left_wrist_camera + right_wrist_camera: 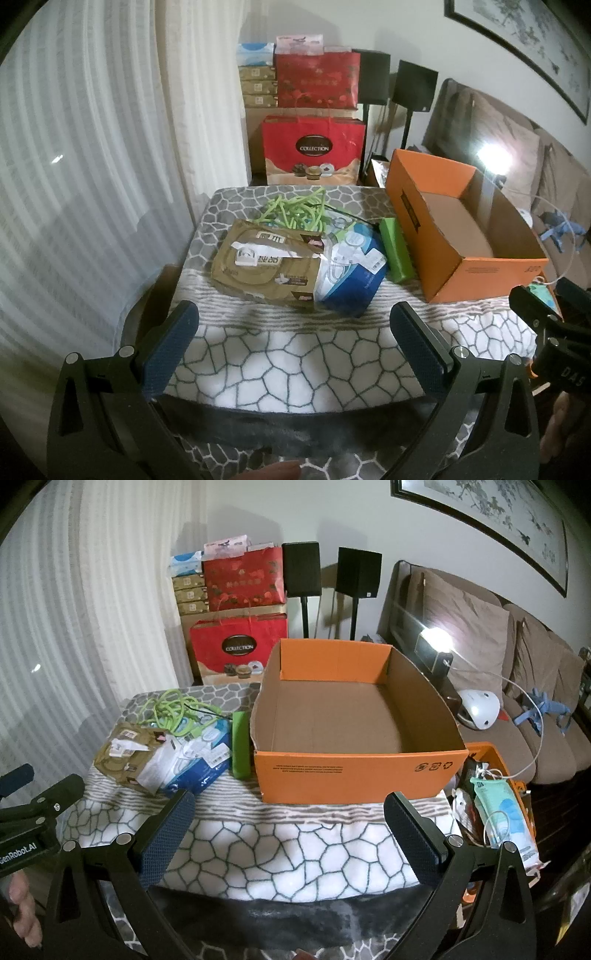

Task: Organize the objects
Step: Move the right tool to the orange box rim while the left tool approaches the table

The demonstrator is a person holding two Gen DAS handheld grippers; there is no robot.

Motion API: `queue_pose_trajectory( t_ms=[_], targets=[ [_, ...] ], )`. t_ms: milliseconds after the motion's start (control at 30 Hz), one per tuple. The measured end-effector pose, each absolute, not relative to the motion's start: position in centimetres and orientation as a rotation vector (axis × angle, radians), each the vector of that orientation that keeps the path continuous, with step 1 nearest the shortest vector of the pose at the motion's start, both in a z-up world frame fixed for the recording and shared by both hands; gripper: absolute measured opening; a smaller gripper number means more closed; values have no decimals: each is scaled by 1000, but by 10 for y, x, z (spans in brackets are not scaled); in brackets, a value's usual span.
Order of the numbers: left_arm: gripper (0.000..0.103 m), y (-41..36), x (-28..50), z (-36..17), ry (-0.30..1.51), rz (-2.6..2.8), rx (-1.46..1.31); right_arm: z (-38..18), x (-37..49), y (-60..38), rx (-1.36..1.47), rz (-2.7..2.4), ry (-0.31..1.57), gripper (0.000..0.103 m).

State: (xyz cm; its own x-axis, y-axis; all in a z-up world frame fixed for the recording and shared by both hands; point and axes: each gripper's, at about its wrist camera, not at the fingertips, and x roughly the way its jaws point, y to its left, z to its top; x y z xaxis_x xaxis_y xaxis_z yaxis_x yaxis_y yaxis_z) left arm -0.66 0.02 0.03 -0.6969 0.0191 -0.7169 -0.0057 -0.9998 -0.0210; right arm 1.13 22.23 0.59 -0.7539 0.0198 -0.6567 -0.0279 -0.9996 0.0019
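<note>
A pile lies on the patterned cloth of the table: a brown tissue pack, a blue-and-white package, a green box and a tangle of green cord. To their right stands an open orange cardboard box, empty inside. My left gripper hovers open over the cloth just short of the pile, nothing between its fingers. My right gripper stands open in front of the orange box, also holding nothing. The pile shows at left in the right wrist view: tissue pack, green box.
Red gift bags and stacked boxes stand behind the table by a curtain. Two black speakers are on stands. A sofa with a white object lies to the right. A second orange bin of packets sits at the table's right edge.
</note>
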Motion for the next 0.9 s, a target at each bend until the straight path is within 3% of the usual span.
queue_pose_trajectory(
  t_ms=[900],
  targets=[
    [103, -2, -18, -5, -4, 2901, -1212, 0, 1, 228, -1100, 2902, 30, 103]
  ],
)
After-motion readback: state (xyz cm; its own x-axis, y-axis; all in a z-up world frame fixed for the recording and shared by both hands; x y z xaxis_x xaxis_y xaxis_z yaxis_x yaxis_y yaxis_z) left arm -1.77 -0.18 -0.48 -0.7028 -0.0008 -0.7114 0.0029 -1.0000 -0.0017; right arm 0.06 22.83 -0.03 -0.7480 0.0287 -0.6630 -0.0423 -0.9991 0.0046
